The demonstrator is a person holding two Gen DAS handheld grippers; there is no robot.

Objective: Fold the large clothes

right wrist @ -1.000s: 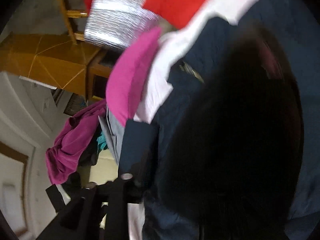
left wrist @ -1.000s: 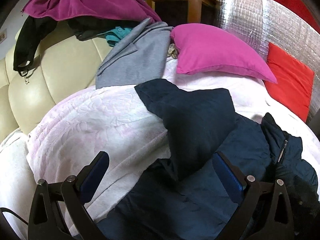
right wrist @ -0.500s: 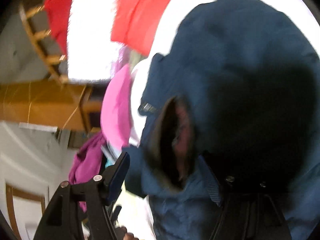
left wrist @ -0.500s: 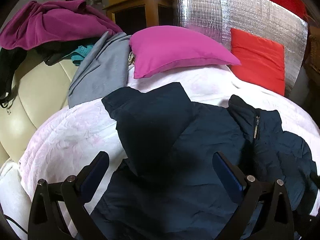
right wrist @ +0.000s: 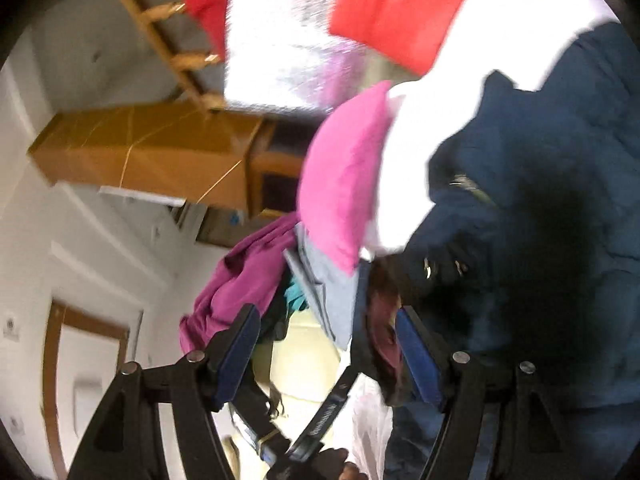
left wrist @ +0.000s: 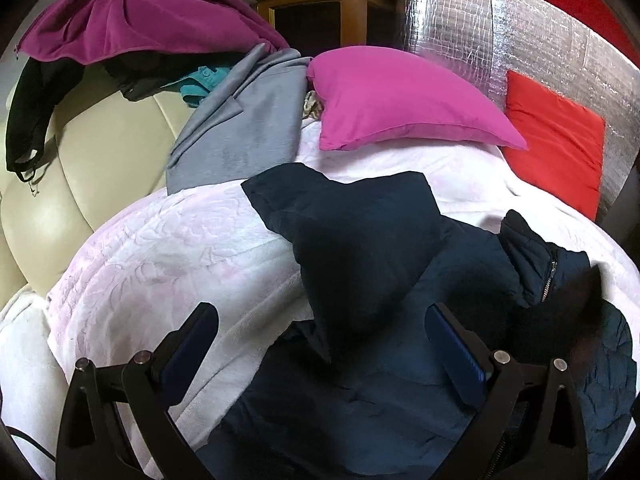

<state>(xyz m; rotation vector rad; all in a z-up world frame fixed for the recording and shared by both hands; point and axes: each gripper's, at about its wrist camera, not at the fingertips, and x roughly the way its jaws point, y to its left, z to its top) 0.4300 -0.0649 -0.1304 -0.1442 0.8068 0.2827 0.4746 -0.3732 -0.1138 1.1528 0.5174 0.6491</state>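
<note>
While dark navy padded jacket (left wrist: 400, 320) lies mid-bed on pale pink quilted blanket (left wrist: 160, 264), one sleeve folded across body, rest unfolded. Left gripper (left wrist: 320, 344) jaws apart, empty, above jacket. Right gripper (right wrist: 328, 352) just opened, nothing clamped.

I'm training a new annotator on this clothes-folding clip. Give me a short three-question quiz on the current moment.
1. True or false: the navy jacket lies on the pale pink blanket.
2. Multiple choice: which cushion lies closest beyond the jacket's folded sleeve in the left wrist view? A) the magenta pillow B) the red cushion C) a green bolster
3. Fill in: the left gripper has its jaws ____ above the jacket, gripping nothing.

Key: 1 true; 2 A; 3 open.
</note>
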